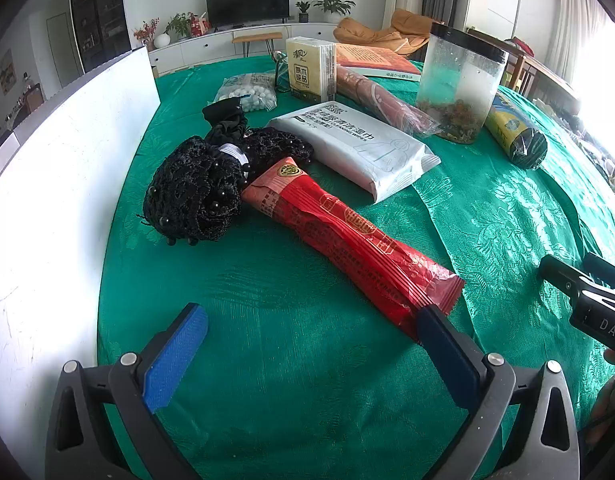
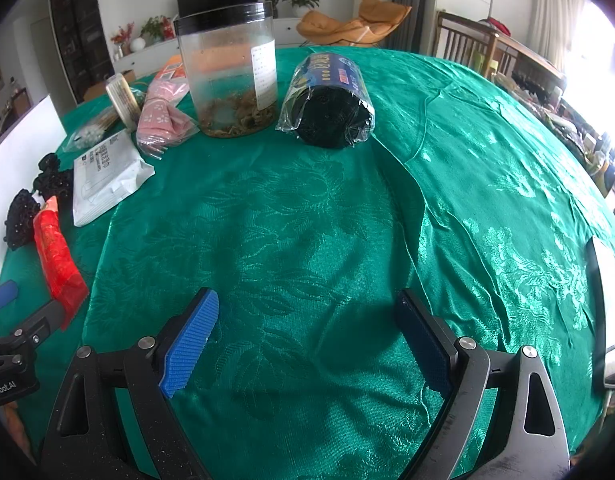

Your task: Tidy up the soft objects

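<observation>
Both grippers stood wide open and held nothing: the left gripper point(image 1: 311, 332) hovered over the green cloth point(image 1: 291, 360), its right finger point(image 1: 447, 356) overlapping the near end of the red packet point(image 1: 343, 240); the right gripper point(image 2: 307, 332) hovered over bare cloth. Beyond the packet lay a black lace piece point(image 1: 195, 188), touching its far end, then a white wipes pack point(image 1: 359, 148), a clear jar point(image 1: 459, 84) and a tissue pack point(image 1: 309, 68).

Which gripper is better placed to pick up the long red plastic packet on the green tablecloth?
Left. The left gripper is open with the long red plastic packet right at its right finger, while the right gripper is open over bare green tablecloth, off to the packet's side.
</observation>
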